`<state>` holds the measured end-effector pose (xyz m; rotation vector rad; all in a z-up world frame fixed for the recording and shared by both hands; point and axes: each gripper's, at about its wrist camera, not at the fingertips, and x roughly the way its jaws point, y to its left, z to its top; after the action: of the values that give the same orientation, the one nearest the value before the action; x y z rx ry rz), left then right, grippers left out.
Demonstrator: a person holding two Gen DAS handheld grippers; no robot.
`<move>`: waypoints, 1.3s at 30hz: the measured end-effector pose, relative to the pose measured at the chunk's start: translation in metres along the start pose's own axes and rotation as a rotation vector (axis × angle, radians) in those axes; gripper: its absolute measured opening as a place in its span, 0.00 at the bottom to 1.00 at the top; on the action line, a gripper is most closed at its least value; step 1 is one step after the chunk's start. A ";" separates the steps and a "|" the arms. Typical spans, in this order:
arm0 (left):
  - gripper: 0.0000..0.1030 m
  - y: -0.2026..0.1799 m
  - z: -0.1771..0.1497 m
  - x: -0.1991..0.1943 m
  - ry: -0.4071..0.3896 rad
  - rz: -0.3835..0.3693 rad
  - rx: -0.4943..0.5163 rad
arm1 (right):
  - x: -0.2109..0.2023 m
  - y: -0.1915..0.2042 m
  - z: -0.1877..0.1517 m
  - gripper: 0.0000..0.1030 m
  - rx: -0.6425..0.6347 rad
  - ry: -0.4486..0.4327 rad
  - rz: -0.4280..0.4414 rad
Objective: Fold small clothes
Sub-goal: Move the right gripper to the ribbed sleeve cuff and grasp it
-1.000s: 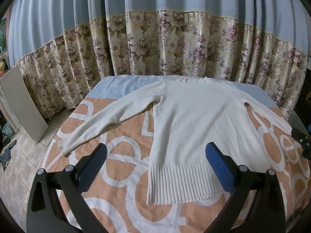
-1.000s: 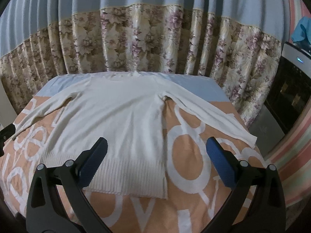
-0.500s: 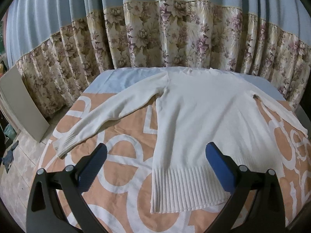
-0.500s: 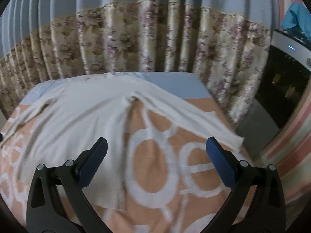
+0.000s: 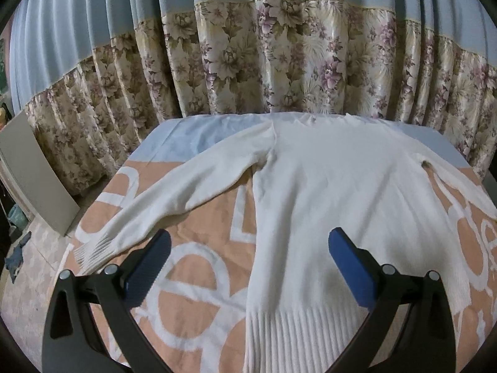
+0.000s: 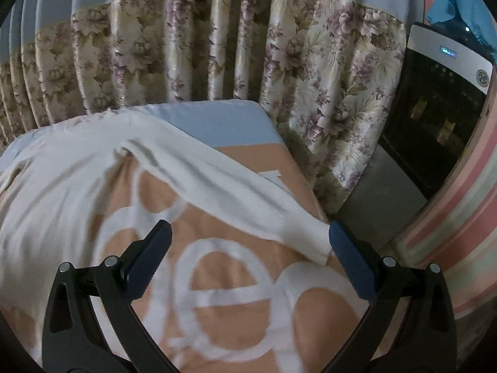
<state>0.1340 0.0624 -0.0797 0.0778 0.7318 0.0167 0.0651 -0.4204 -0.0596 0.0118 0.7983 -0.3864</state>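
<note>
- Since a second ago, we have swung our right gripper (image 6: pixel 248 248) to the right, so the sweater's sleeve now fills its view; our left gripper (image 5: pixel 248 248) has come closer and lower over the sweater's body.
- Both grippers gape wide, holding nothing.
- The white sweater (image 5: pixel 326 192) lies flat on the bed (image 5: pixel 205 217), neck toward the curtain.
- Only the left view shows the ribbed hem (image 5: pixel 304 335) and the left cuff (image 5: pixel 96 248) near the bed's edge.
- Only the right view shows the right cuff (image 6: pixel 307 242), just beside the right fingertip (image 6: pixel 341 242).
- The cover is orange with white letters, blue at the far end.
- A flowered curtain (image 6: pixel 192 56) hangs behind; a dark appliance (image 6: pixel 435 118) stands right, a board (image 5: pixel 34 174) left.
</note>
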 end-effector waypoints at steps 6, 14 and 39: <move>0.98 0.000 0.007 0.021 0.014 -0.013 0.001 | 0.048 -0.037 -0.002 0.91 0.026 0.090 -0.016; 0.98 -0.001 0.006 0.037 0.017 0.016 0.036 | 0.089 -0.062 -0.009 0.87 0.061 0.172 -0.046; 0.98 -0.014 0.003 0.059 0.028 -0.010 0.048 | 0.084 -0.059 0.001 0.76 0.102 0.158 -0.126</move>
<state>0.1798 0.0507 -0.1174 0.1195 0.7602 -0.0093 0.0985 -0.5039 -0.1103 0.0882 0.9372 -0.5507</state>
